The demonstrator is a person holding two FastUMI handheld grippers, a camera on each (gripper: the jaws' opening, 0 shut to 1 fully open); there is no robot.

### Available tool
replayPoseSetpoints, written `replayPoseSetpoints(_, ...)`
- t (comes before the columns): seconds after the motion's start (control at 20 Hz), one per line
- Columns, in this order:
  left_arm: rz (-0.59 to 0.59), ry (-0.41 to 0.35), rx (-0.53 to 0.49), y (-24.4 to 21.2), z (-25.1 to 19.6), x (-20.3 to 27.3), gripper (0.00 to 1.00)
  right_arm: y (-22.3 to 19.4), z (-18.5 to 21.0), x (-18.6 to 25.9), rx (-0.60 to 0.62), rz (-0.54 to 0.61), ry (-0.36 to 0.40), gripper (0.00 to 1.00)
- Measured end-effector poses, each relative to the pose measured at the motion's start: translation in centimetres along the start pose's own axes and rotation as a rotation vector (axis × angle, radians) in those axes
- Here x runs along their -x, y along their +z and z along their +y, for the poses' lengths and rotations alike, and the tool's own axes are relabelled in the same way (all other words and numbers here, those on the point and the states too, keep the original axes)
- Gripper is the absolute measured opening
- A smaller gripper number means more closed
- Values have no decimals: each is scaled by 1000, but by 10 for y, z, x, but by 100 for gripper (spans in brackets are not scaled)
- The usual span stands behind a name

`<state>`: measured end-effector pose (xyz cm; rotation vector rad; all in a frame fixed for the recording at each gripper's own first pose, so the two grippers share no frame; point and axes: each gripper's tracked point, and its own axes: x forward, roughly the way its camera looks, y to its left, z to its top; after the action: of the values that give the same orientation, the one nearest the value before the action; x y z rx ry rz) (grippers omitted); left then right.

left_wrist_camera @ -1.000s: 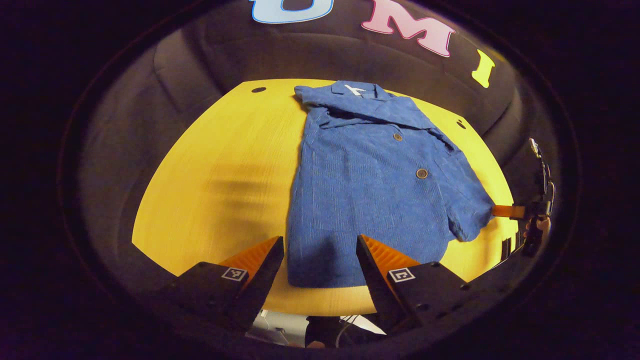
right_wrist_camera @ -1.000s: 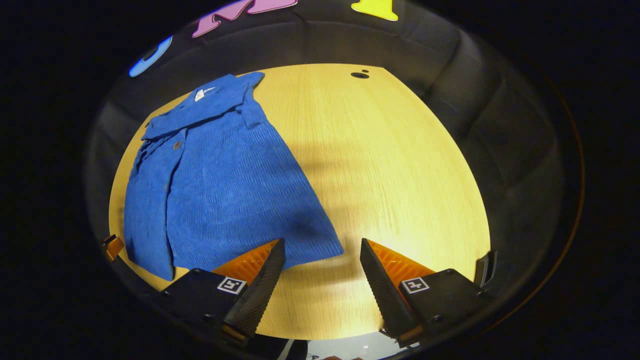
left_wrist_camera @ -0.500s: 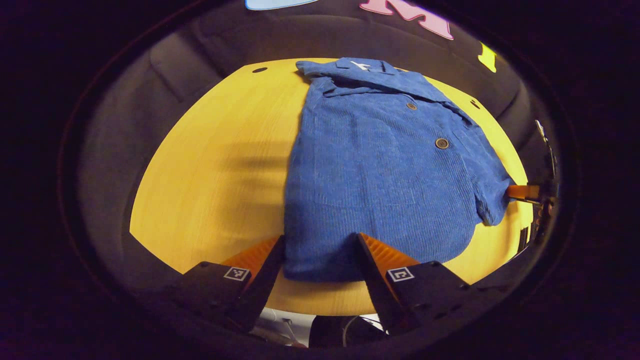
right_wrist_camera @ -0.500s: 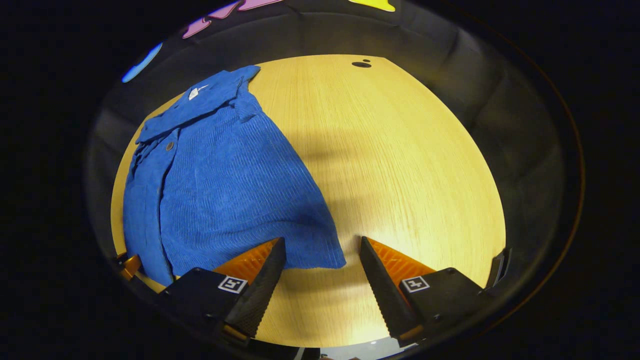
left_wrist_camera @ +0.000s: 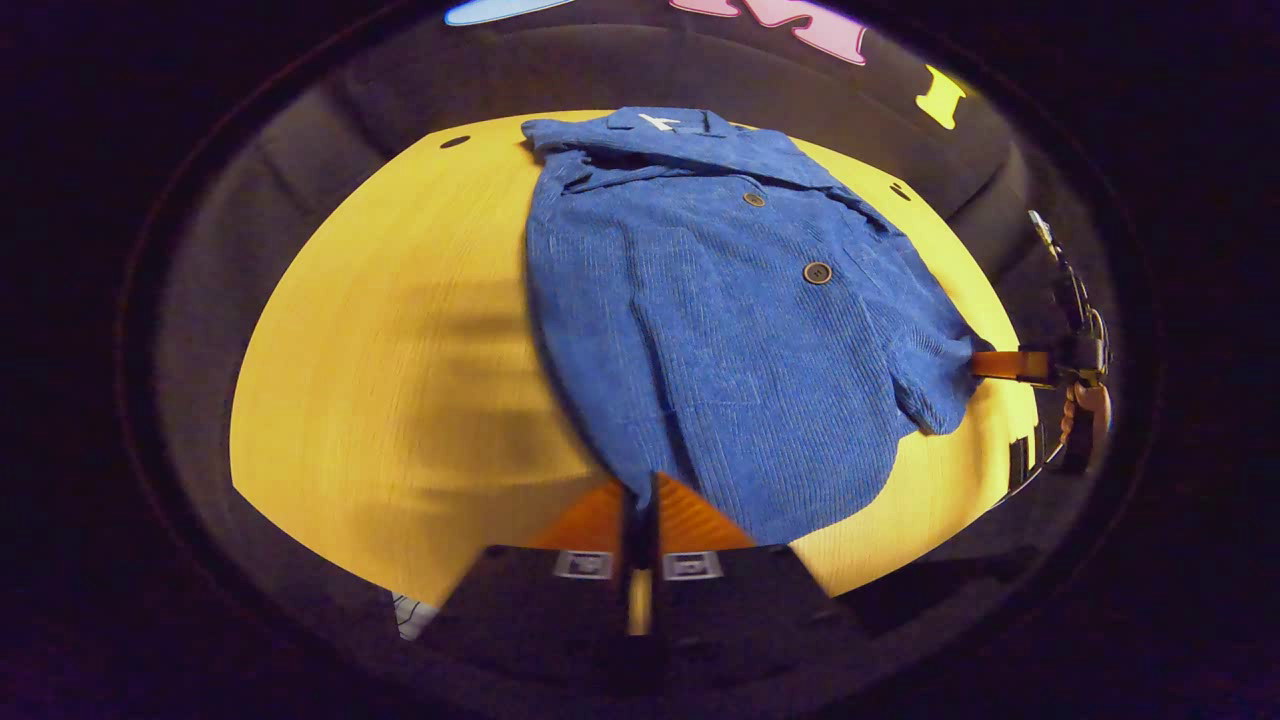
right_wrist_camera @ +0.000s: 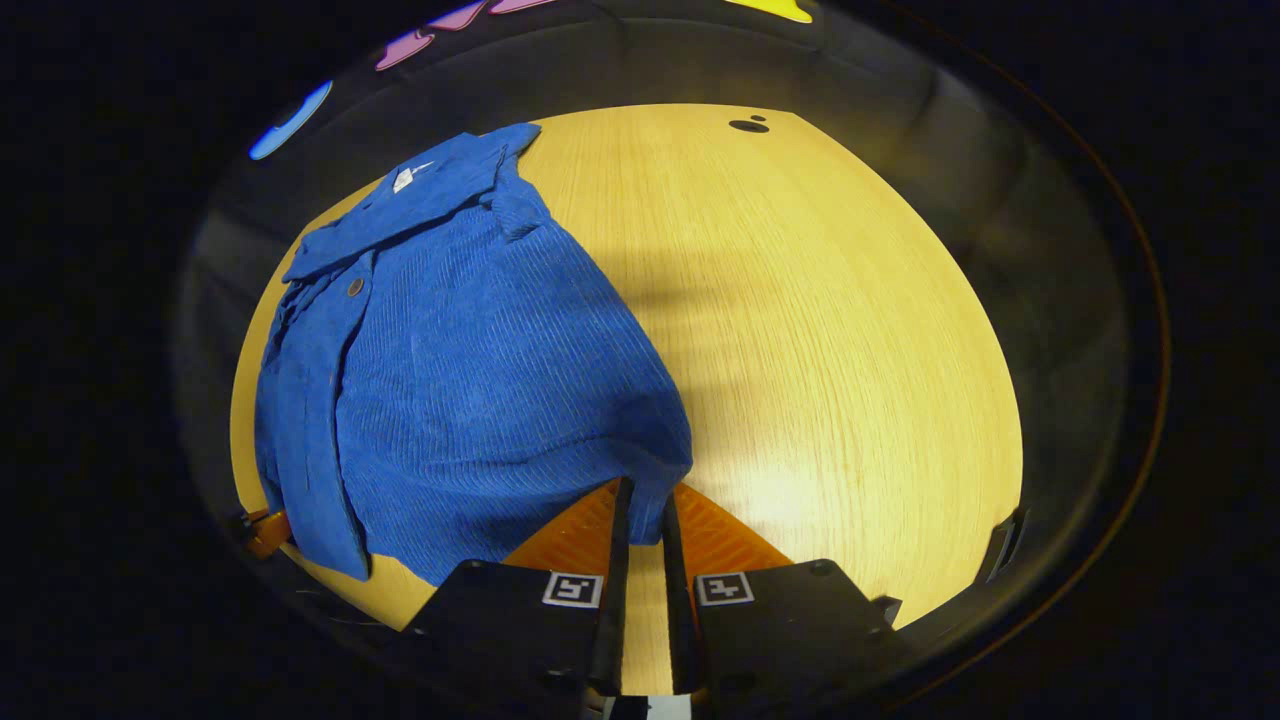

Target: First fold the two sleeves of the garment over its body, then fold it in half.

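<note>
A blue corduroy button-front garment (left_wrist_camera: pixel 720 310) is lying flat on the round yellow wooden table (left_wrist_camera: pixel 380 340), collar at the far edge and hem at the near edge. Both sleeves appear to be lying over its body already, so the step in hand looks like the fold in half.

In the left gripper view, the left gripper (left_wrist_camera: pixel 640 505) is sitting at the near left corner of the hem, its fingers drawn almost together with the cloth's edge running in between them; it seems to be pinching that corner, though the picture is blurred there. At the right edge of this view the other gripper is meeting the hem's right corner, with a hand (left_wrist_camera: pixel 1085 410) holding it.

In the right gripper view, the right gripper (right_wrist_camera: pixel 640 505) is likewise nearly closed, its fingers nipping the near right corner of the hem, and the cloth is bulging up just beyond them.

With both hem corners apparently held, the next move is likely calling for lifting them together, carrying them evenly toward the collar, and laying the hem down square near the far edge without dragging the body or spilling the sleeves out.
</note>
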<state>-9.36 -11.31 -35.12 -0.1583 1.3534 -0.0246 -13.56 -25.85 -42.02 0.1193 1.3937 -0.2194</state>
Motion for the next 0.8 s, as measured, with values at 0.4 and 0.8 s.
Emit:
replayPoseSetpoints(0.4,-36,-67,114,12,-18,2,0,8,39,12,-13,-16,132,1)
replayPoseSetpoints(0.8,-256,-146,190,122,-16,78,0,104,117,84,51,-183,310,1)
